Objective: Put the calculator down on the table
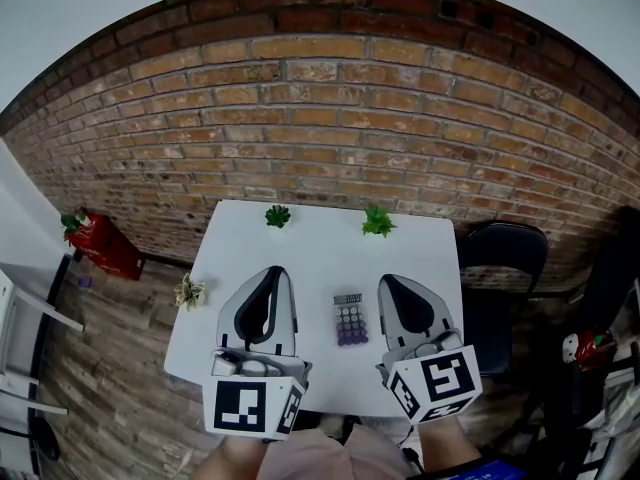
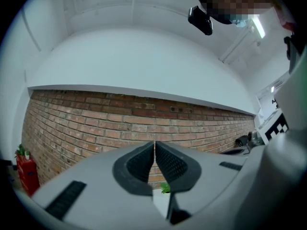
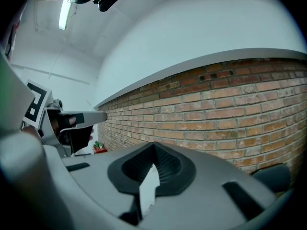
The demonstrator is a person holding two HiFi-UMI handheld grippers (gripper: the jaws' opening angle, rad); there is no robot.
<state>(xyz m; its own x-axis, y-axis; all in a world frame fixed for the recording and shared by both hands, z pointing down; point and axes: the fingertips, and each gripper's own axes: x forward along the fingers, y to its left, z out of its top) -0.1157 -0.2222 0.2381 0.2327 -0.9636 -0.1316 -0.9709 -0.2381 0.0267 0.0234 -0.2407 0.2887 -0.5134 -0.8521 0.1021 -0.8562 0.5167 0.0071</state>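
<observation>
Both tongs are closed tight with nothing between the jaws; left tongs (image 1: 273,270) and right tongs (image 1: 386,281) hover over the white desk (image 1: 318,253); the calculator (image 1: 350,320) lies flat on the desk between them, touching neither; two small green plants (image 1: 277,215) stand near its far edge.

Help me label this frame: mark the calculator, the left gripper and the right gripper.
calculator (image 1: 350,320), head view, middle, on its keys.
left gripper (image 1: 274,270), head view, tips of its shut jaws.
right gripper (image 1: 384,279), head view, tips of its shut jaws.
</observation>
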